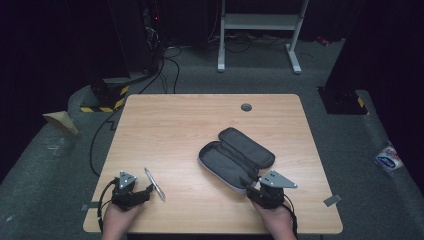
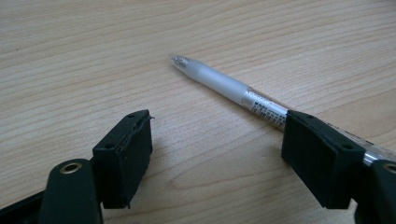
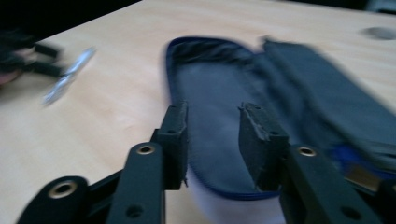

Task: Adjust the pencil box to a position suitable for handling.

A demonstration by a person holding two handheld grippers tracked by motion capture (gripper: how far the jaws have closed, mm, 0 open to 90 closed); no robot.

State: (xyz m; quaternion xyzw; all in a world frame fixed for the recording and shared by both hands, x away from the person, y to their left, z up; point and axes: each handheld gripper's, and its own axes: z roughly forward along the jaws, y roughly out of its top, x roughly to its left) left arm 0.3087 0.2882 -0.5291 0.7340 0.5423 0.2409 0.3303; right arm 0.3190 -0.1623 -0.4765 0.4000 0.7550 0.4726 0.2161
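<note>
The left tool (image 2: 215, 154) rests low on the table (image 1: 180, 125) with its jaws spread wide; nothing is gripped. A clear pen (image 2: 224, 86) lies flat on the wood, passing just behind the tool's right-hand pad, tip pointing away. The right tool (image 3: 212, 140) stands with jaws parted and empty at the near end of the unzipped grey pencil case (image 1: 235, 157), which lies open on the table, well apart from the pen.
</note>
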